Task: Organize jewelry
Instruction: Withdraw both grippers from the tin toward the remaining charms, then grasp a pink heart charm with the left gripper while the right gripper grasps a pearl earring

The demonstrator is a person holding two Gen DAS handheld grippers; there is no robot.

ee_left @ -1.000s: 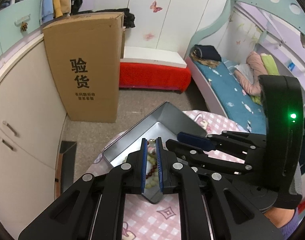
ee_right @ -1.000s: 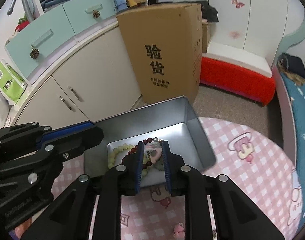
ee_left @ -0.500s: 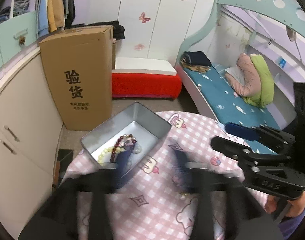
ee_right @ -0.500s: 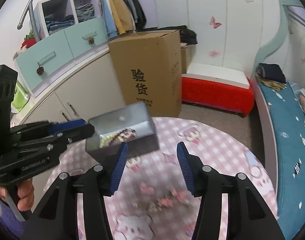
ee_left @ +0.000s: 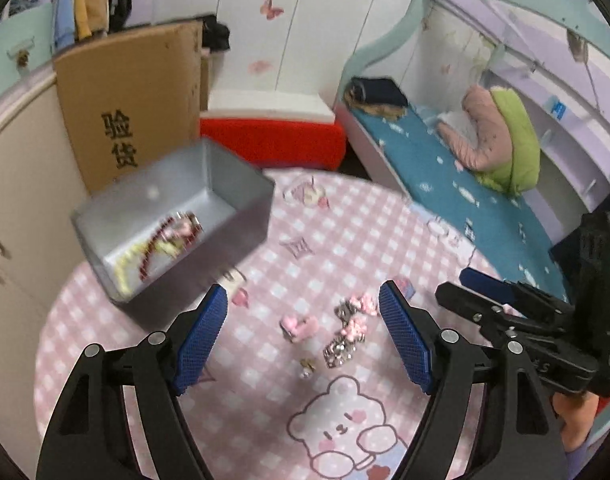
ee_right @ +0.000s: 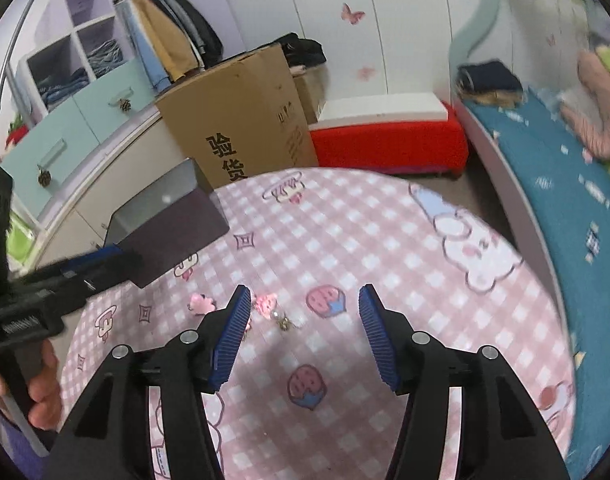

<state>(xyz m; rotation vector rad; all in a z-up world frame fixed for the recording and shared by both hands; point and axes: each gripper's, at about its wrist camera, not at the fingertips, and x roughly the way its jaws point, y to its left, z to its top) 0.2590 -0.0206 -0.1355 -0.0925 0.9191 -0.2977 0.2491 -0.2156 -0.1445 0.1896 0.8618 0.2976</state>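
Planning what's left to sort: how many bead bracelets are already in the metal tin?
2, as far as the blur allows: a dark red bead bracelet and a pale yellow bead bracelet, overlapping on the metal tin's floor. More may be hidden.

cardboard box [ee_left: 133, 108], red bench [ee_left: 271, 140], bed [ee_left: 445, 168]

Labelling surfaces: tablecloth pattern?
Pink-and-white check tablecloth with cartoon prints; clearest in the right wrist view.

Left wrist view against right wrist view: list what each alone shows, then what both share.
Only the left wrist view looks into the metal tin, with bead bracelets inside, and shows the silver pieces. Only the right wrist view shows the cubby shelves and the tin's dark outer wall. Both show the pink checked tablecloth, pink charms, cardboard box, and open, empty grippers.
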